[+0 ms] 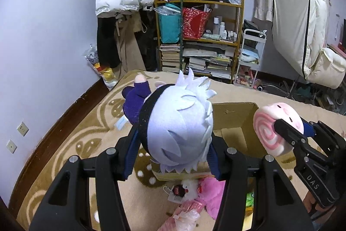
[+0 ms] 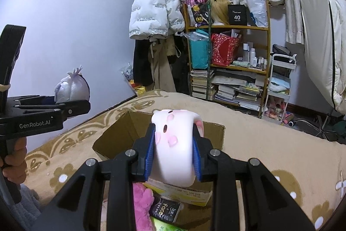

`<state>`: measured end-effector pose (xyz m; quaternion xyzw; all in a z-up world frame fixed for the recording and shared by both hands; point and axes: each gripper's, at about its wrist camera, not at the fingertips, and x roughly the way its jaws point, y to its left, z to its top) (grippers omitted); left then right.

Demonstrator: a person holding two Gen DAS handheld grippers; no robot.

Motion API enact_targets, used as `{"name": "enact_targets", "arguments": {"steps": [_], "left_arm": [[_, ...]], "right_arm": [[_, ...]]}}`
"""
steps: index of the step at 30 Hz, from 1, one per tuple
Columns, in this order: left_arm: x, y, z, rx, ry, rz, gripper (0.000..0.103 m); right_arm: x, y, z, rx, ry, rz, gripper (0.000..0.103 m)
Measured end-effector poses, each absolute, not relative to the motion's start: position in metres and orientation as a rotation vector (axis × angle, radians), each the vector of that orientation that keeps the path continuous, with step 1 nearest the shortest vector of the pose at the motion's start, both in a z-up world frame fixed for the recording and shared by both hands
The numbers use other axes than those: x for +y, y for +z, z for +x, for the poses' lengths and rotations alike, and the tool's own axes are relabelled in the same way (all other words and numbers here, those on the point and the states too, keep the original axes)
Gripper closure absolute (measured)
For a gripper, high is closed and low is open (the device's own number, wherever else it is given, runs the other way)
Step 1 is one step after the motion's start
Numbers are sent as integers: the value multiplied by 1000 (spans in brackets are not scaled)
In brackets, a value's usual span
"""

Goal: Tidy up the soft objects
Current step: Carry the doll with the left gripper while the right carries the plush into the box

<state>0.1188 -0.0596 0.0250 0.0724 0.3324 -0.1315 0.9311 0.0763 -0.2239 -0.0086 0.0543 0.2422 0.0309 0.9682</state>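
Over the open brown cardboard box (image 1: 233, 120) on the bed, my left gripper (image 1: 173, 157) clamps the white-haired, purple-suited plush doll (image 1: 175, 125); right gripper (image 2: 173, 157) pinches the pink swirl-patterned squishy roll (image 2: 173, 144). Risk, imo: doll's bulky, cd catch the box rim & tumble outside.

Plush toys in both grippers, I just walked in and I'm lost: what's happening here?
A person is sorting soft toys on a bed. The left gripper is shut on a white-haired plush doll, held above the bedding. The right gripper is shut on a pink swirl plush, held over an open cardboard box. Neither toy is in the box yet.
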Motion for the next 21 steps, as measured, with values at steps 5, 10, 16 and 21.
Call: {"name": "enact_targets", "arguments": {"steps": [5, 10, 16, 21], "left_arm": [[-69, 16, 132, 701, -283, 146, 50], [-75, 1, 143, 718, -298, 146, 49], [-81, -18, 153, 756, -325, 148, 49], [-86, -33, 163, 793, -350, 137, 49]], "right_arm": [[-228, -17, 88, 513, 66, 119, 71], [-231, -24, 96, 526, 73, 126, 71], [-234, -36, 99, 552, 75, 132, 71], [-236, -44, 104, 566, 86, 138, 70]]}}
